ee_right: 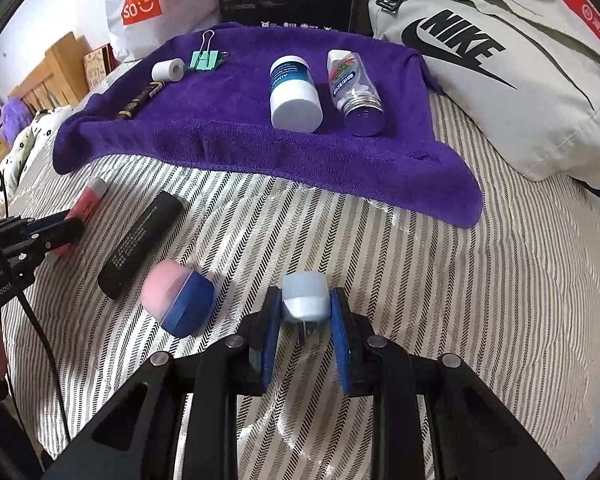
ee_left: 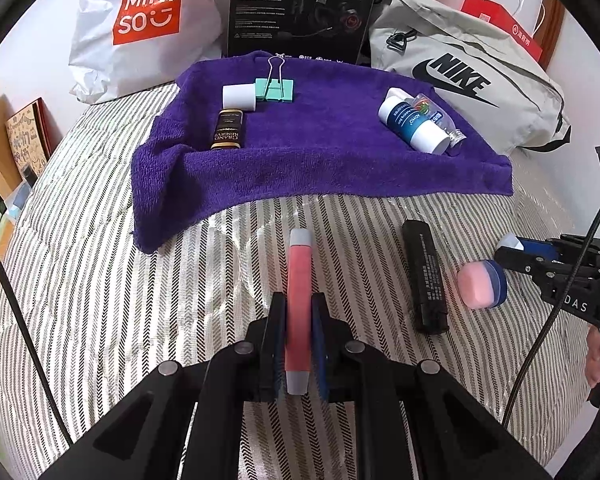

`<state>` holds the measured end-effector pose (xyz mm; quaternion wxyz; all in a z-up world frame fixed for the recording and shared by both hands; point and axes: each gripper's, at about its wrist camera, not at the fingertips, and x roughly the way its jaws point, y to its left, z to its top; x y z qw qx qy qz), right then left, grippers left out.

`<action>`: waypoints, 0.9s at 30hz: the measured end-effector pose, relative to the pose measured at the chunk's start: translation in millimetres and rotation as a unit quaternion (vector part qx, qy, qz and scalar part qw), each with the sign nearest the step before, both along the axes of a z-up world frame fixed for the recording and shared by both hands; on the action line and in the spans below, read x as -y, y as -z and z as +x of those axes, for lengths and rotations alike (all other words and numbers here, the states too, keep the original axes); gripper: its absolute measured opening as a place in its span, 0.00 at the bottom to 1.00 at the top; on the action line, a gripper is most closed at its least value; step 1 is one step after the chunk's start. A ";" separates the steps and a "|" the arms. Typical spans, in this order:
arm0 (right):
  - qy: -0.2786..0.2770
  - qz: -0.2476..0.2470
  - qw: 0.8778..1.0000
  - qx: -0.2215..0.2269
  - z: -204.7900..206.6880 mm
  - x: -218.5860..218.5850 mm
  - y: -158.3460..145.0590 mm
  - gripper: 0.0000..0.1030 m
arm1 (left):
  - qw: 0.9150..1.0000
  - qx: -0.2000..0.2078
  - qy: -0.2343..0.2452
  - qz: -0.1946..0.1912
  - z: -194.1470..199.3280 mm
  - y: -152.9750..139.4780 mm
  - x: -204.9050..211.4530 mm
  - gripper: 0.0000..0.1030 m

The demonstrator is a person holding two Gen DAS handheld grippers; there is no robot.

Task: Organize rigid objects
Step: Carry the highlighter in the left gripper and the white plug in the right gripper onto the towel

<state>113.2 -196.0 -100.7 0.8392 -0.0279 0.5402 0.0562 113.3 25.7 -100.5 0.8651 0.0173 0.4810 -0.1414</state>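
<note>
My left gripper (ee_left: 299, 308) is shut on a pink tube with grey ends (ee_left: 299, 280), held low over the striped bed; it also shows in the right wrist view (ee_right: 88, 200). My right gripper (ee_right: 305, 300) is shut on a small pale blue-grey cap-like piece (ee_right: 304, 296), seen from the left wrist view at the far right (ee_left: 512, 243). A pink and blue round case (ee_right: 180, 300) and a black bar (ee_right: 144, 238) lie between the grippers. On the purple towel (ee_right: 240, 140) lie a white bottle (ee_right: 294, 94), a clear bottle (ee_right: 354, 88), a tape roll (ee_right: 168, 69), a green binder clip (ee_right: 204, 58) and a dark tube (ee_right: 140, 100).
A grey Nike bag (ee_right: 480, 72) lies at the right behind the towel. A black box (ee_left: 300, 8) and a white Miniso bag (ee_left: 140, 20) stand at the back. Cables (ee_left: 20, 300) hang at the left. The bed's left edge meets wooden furniture (ee_right: 48, 76).
</note>
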 end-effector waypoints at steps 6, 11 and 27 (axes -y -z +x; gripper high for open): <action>0.001 0.012 1.000 0.012 1.4 0.1 -2.0 0.24 | 1.000 -0.002 0.001 -0.011 0.3 -0.7 -4.3 0.12; -0.001 0.039 0.999 0.008 -5.4 4.3 -9.4 0.23 | 1.000 -0.005 0.008 -0.019 0.3 0.8 -11.6 0.12; -0.007 0.061 0.998 0.015 -11.8 12.0 -9.3 0.23 | 1.000 0.002 0.013 0.005 4.0 -11.9 -2.0 0.12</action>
